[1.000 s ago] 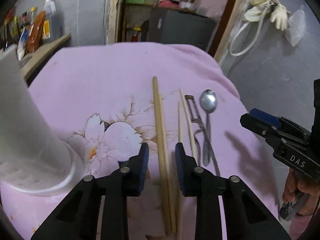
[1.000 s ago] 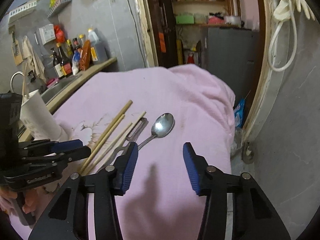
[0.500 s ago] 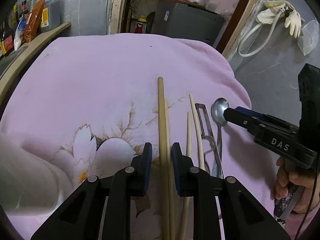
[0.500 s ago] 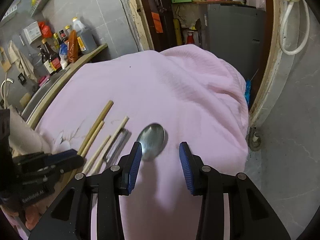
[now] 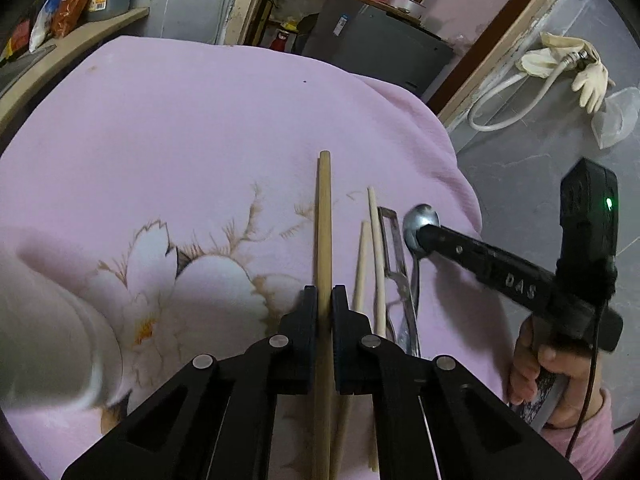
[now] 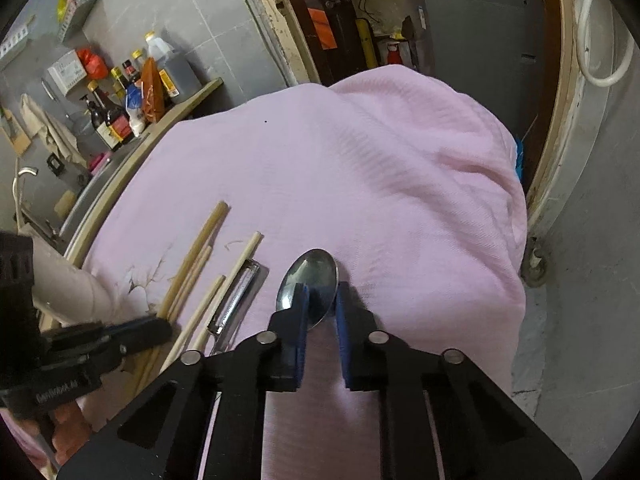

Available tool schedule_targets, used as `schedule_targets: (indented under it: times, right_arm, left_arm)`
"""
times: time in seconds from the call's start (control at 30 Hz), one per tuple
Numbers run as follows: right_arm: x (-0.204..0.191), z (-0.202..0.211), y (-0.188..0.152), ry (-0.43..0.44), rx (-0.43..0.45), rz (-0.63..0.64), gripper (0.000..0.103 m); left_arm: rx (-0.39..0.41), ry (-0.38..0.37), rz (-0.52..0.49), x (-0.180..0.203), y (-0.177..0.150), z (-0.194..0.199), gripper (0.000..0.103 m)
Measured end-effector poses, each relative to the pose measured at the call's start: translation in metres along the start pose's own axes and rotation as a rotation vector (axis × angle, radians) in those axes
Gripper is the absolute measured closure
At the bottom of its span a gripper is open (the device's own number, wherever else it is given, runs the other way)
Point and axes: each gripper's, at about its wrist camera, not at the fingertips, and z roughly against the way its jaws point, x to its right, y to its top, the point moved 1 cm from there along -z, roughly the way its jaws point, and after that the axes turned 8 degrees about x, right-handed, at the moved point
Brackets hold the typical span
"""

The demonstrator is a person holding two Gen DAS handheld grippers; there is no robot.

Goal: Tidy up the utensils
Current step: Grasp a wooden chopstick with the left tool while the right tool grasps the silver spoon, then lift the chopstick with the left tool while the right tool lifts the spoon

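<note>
On the pink cloth [image 5: 200, 128] lie a thick wooden chopstick [image 5: 324, 216], thinner chopsticks [image 5: 374, 248], a metal peeler [image 5: 394, 248] and a metal spoon [image 6: 310, 280]. My left gripper [image 5: 324, 296] is shut on the thick chopstick, which runs between its fingers. My right gripper [image 6: 322, 296] is low over the spoon, its blue-padded fingers closed around the spoon bowl. In the left wrist view the right gripper's tip [image 5: 424, 234] covers part of the spoon bowl [image 5: 418, 216].
A white cylindrical holder [image 5: 44, 320] stands blurred at the left. Bottles and packets [image 6: 128, 92] line a counter at the far left. A grey cabinet [image 6: 480, 20] stands behind the table. The cloth drops off at the right edge [image 6: 516, 240].
My left gripper moved forward and closed on the thick chopstick. My right gripper came down to the spoon and closed around its bowl.
</note>
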Motion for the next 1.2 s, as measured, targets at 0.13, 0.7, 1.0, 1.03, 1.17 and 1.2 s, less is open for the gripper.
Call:
schedule_targets:
  times: [0.13, 0.7, 1.0, 1.03, 1.17, 1.2]
  right_arm:
    - [-0.002, 0.005, -0.002, 0.019, 0.02, -0.015, 0.098]
    - [-0.061, 0.105, -0.056, -0.097, 0.425, 0.191, 0.101]
    - [-0.099, 0.155, -0.081, -0.205, 0.692, 0.26, 0.102]
    - [-0.102, 0.158, -0.08, -0.205, 0.702, 0.262, 0.102]
    - [-0.116, 0.16, -0.078, -0.204, 0.72, 0.284, 0.102]
    - [-0.119, 0.161, -0.078, -0.2, 0.722, 0.288, 0.102]
  left_arm:
    - [0.034, -0.008, -0.032, 0.008, -0.007, 0.012, 0.098]
    - [0.19, -0.153, -0.155, 0.027, -0.043, 0.077, 0.098]
    - [0.382, -0.177, -0.186, 0.038, -0.057, 0.114, 0.098]
    - [0.393, -0.181, -0.185, 0.038, -0.057, 0.118, 0.098]
    - [0.433, -0.187, -0.176, 0.035, -0.054, 0.131, 0.098]
    - [0.441, -0.187, -0.173, 0.033, -0.054, 0.135, 0.098]
